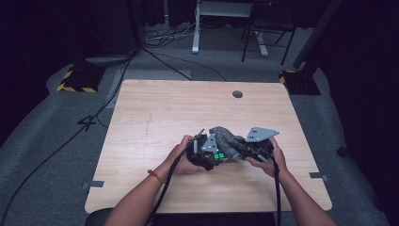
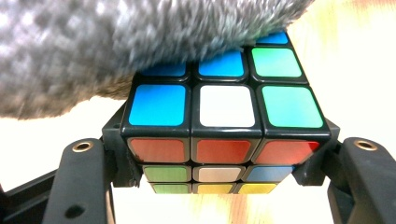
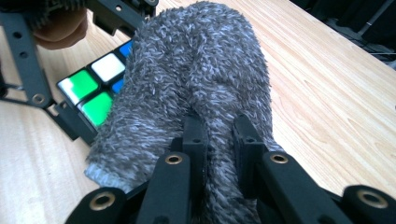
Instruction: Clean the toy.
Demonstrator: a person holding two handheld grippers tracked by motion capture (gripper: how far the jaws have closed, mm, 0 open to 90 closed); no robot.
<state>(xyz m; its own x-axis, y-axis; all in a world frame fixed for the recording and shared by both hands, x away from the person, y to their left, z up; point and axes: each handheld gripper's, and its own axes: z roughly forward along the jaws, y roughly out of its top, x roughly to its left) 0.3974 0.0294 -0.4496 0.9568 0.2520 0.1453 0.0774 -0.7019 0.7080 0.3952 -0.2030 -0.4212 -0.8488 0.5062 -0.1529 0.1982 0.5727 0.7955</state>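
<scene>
Left gripper [image 2: 224, 186] clamps the multicoloured twist-puzzle cube [image 2: 224, 126], right gripper [image 3: 219, 140] pinches the fuzzy grey cloth [image 3: 196, 74] across its top (wipe or cover underway, probably unfinished).

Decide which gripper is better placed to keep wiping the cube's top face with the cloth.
Probably the right gripper: it already pinches the fuzzy grey cloth lying over the puzzle cube. The left gripper is busy clamping that cube's sides.
</scene>
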